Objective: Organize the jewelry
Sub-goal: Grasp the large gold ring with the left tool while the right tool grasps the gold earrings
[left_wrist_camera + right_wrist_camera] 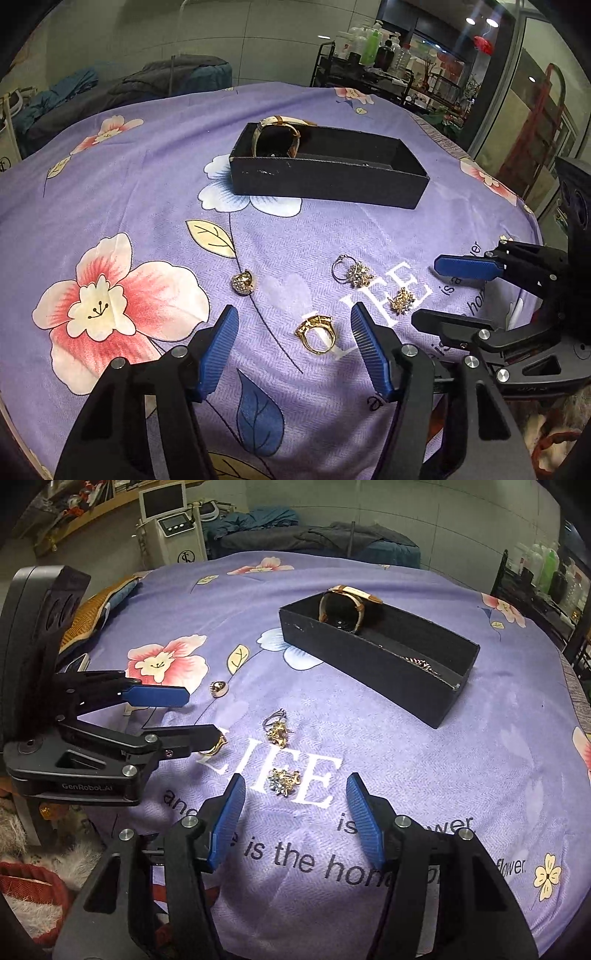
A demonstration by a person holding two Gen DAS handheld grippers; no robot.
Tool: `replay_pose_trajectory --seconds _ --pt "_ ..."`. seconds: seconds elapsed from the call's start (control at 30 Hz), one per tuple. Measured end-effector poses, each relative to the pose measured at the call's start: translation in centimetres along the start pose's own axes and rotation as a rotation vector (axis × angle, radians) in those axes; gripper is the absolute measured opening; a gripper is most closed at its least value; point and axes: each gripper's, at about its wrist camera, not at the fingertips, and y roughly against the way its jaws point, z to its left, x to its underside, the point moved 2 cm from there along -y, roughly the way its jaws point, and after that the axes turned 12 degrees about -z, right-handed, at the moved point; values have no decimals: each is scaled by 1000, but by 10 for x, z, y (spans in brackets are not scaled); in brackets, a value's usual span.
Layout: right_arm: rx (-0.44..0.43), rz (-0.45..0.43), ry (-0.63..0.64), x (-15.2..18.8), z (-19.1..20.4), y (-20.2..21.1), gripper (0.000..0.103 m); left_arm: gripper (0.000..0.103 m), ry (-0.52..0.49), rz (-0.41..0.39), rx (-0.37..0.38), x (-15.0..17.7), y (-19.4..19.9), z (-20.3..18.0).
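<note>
Both tools are hovering low over the purple floral cloth (147, 192), and I am taking the white word "LIFE" (295, 775) printed on it as my marker. Nearest me, the right gripper (295, 812) is spread wide and holding nothing, its blue pads (364, 823) flanking a gold and silver cluster earring (284, 782) that is lying right on the letters. The left gripper (291, 339) is likewise released, with its fingers (221, 347) standing on either side of a gold ring (316, 334) at the left end of "LIFE"; from the right wrist view one black finger is partly covering that ring. Just beyond the word, a second cluster earring with a thin silver hoop (352, 273) is resting on the cloth, apart from the others. Farther left of the word, a small round gold pavé piece (243, 282) is sitting alone near a yellow leaf print. Well beyond "LIFE", a long black box (328, 177) is lying open, with a watch on a tan strap (345, 609) standing in one end and what is looking like a chain (419, 662) near the other. Past the cloth's far edge, a dark rack of bottles (369, 48) is standing by the wall.
</note>
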Motion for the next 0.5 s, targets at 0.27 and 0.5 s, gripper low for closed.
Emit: replay_pose_trajectory --seconds 0.27,0.5 --pt "-12 18 19 3 5 -13 39 49 -54 37 -18 13 -12 -9" --pt "12 14 40 0 11 -22 26 41 -52 28 -28 14 -11 -9"
